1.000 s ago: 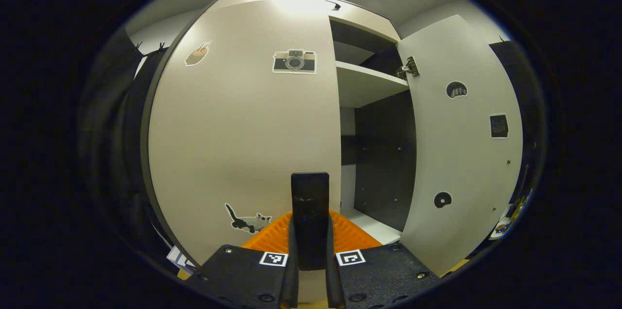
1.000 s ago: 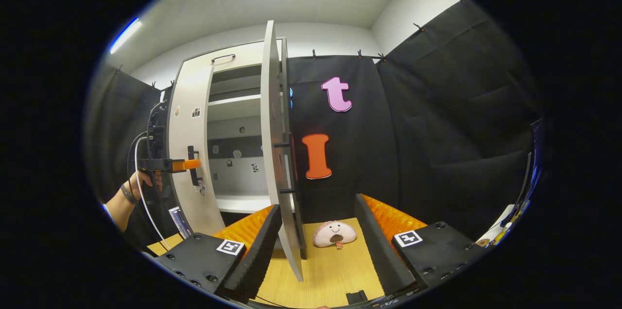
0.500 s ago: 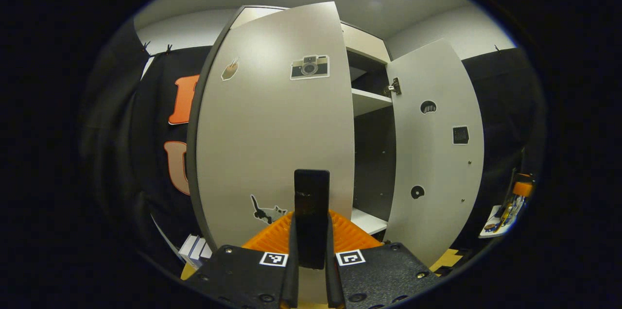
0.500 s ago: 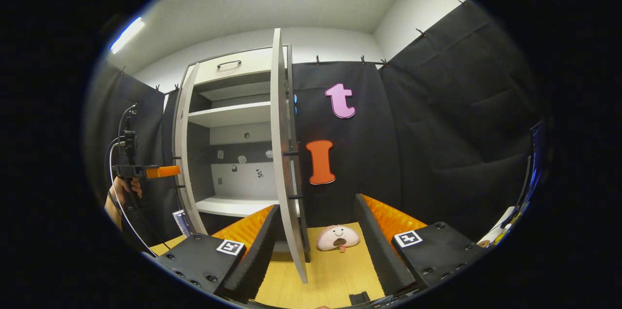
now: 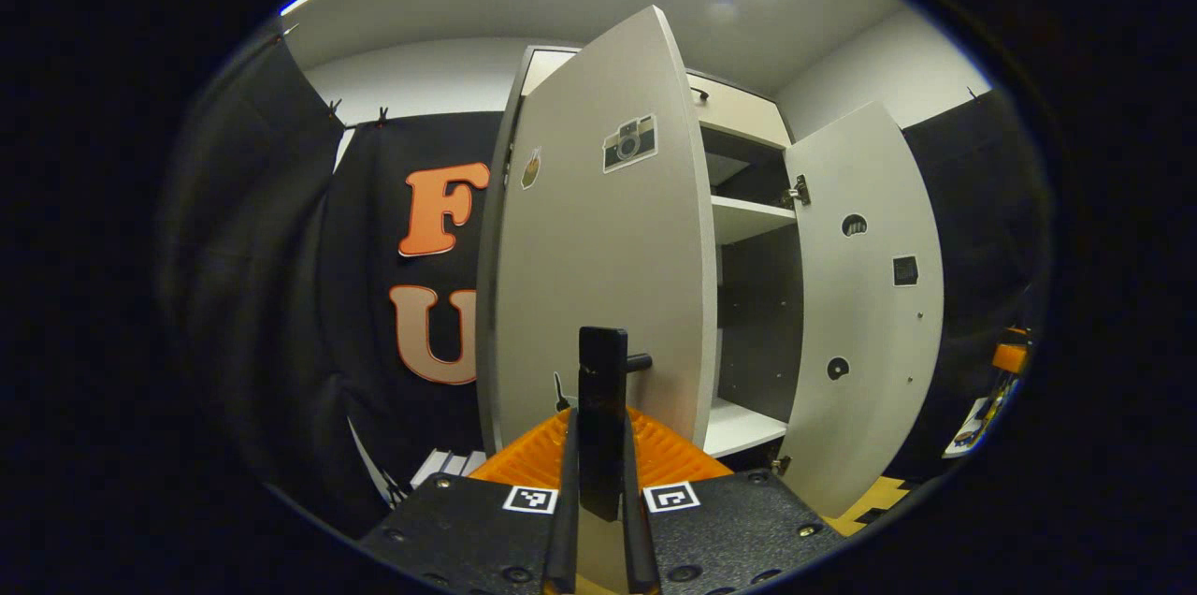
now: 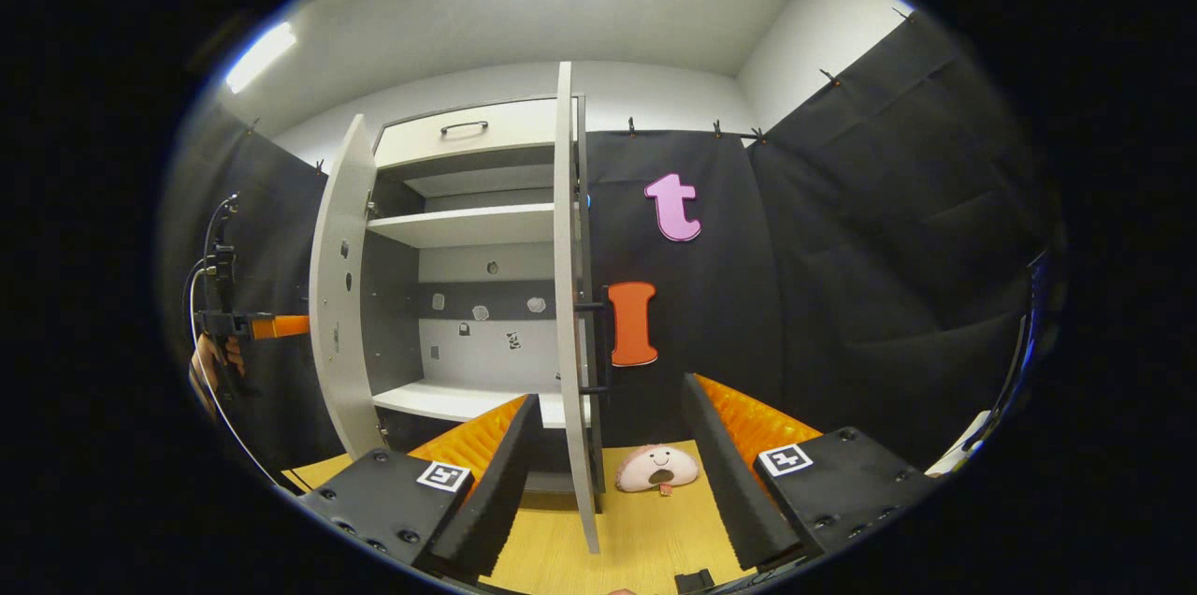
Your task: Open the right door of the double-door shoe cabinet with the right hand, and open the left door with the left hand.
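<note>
The pale shoe cabinet (image 6: 468,230) stands with both doors swung out. In the left gripper view the left door (image 5: 598,258), with a camera sticker, fills the middle. My left gripper (image 5: 598,455) is shut on its black bar handle (image 5: 603,370). The right door (image 5: 870,314) hangs open beyond it. In the right gripper view that right door (image 6: 566,277) is edge-on, its handle (image 6: 594,347) on the far side. My right gripper (image 6: 608,483) is open, fingers (image 6: 486,473) wide apart on either side of the door's edge, touching nothing. A hand (image 6: 210,361) holds the left gripper (image 6: 271,326) behind the left door (image 6: 337,296).
Inside are white shelves (image 6: 458,225) and a dark back panel with small stickers. A drawer (image 6: 465,125) tops the cabinet. A pink plush toy (image 6: 659,469) lies on the wooden floor (image 6: 645,539) by the right door. Flat boxes (image 5: 449,464) lean at the cabinet's left foot.
The left door has swung well outward with my left gripper on its handle, uncovering the shelves. The right door has stayed put, and my right gripper has stayed open.
</note>
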